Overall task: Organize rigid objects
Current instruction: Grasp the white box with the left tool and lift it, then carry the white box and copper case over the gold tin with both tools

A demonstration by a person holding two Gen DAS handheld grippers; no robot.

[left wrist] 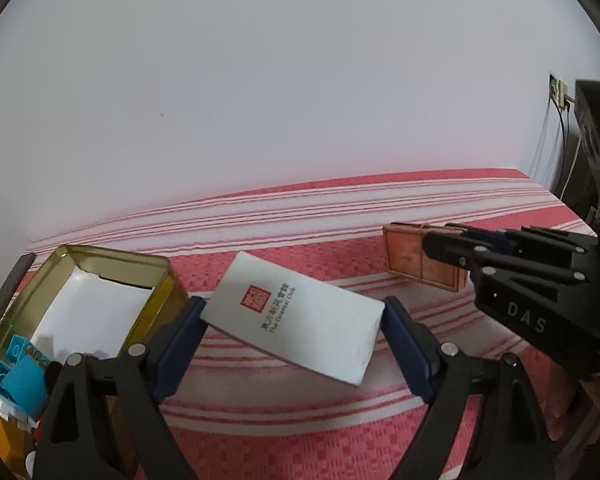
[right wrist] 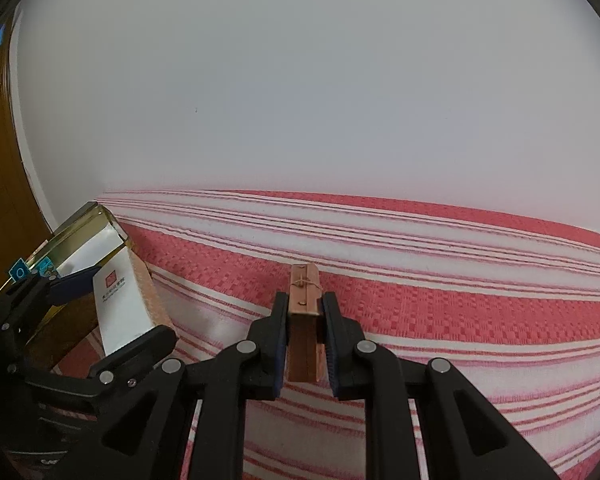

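Note:
My left gripper [left wrist: 294, 320] is shut on a flat white box [left wrist: 296, 316] with a red seal and black print, held tilted above the red striped cloth; it also shows in the right wrist view [right wrist: 120, 312]. My right gripper [right wrist: 305, 312] is shut on a thin copper-brown box [right wrist: 305, 312] tied with string, held on edge; in the left wrist view this box [left wrist: 412, 262] sits at the right gripper's tips [left wrist: 444, 248]. A gold tin [left wrist: 112, 264] stands open at the left, lined with white paper, with blue bricks [left wrist: 18, 376] at its near end.
The red and white striped cloth [right wrist: 440, 312] covers the surface up to a plain white wall. A dark flat object [left wrist: 12, 286] lies left of the tin. Cables and a wall socket [left wrist: 558, 94] are at the far right. A wooden door [right wrist: 0, 200] is at left.

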